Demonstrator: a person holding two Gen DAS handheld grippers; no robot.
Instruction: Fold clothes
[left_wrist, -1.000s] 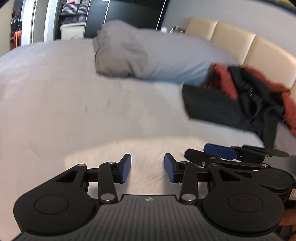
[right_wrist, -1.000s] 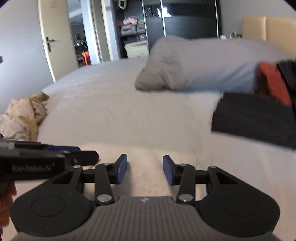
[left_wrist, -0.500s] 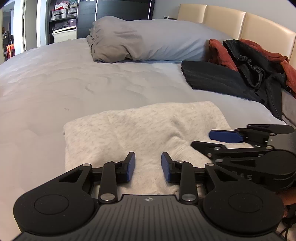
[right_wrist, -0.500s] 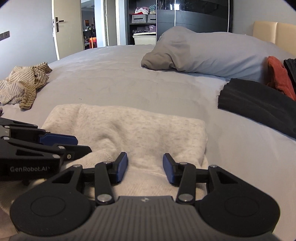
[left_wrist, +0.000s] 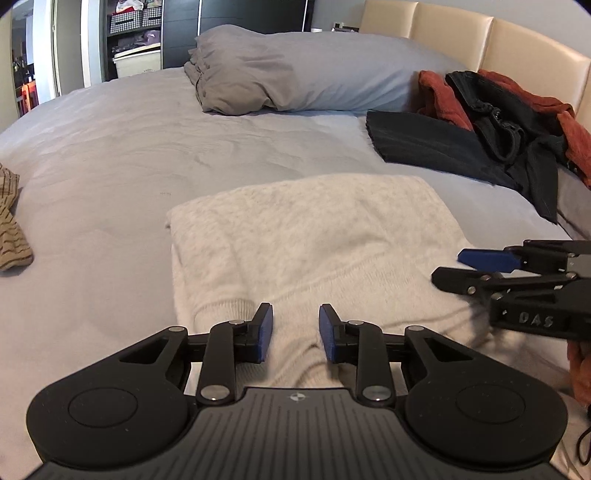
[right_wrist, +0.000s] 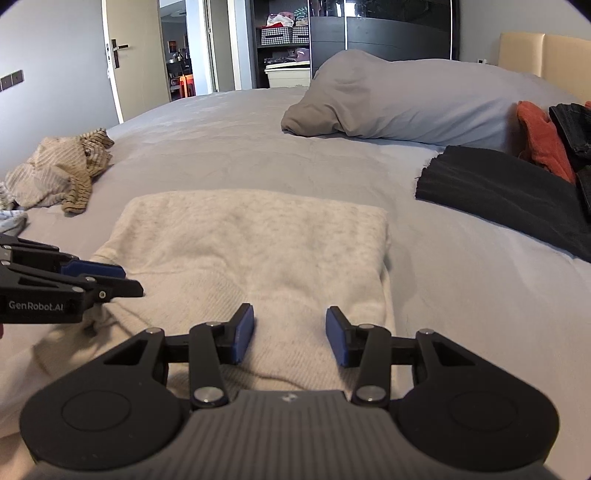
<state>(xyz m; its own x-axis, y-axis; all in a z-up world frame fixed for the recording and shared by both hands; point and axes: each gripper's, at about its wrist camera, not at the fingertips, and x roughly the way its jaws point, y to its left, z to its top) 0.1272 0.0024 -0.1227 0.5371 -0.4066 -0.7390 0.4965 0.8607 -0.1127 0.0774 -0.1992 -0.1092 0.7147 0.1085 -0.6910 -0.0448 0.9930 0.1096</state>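
Sweater (left_wrist: 314, 236) cream, faintly flecked grey. Bedsheet (left_wrist: 110, 155) pale grey-lilac; pillow (left_wrist: 295, 74) grey, duller taupe at its bunched end. Flat cloth (right_wrist: 509, 195) black, finely ribbed. Heap by headboard: rust-orange garment (left_wrist: 439, 96) and black trousers (left_wrist: 491, 110). Headboard (left_wrist: 517, 44) beige. Crumpled top (right_wrist: 62, 170) tan with thin dark stripes. Both grippers black with 2 blue pads (right_wrist: 242, 334) each. Wardrobe (right_wrist: 388, 33) black.

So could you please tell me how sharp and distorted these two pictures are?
Left wrist view: sharp, fisheye bends the headboard, corners vignetted black. Right wrist view: sharp too, door leans, soft shadow under the gripper on the sweater.
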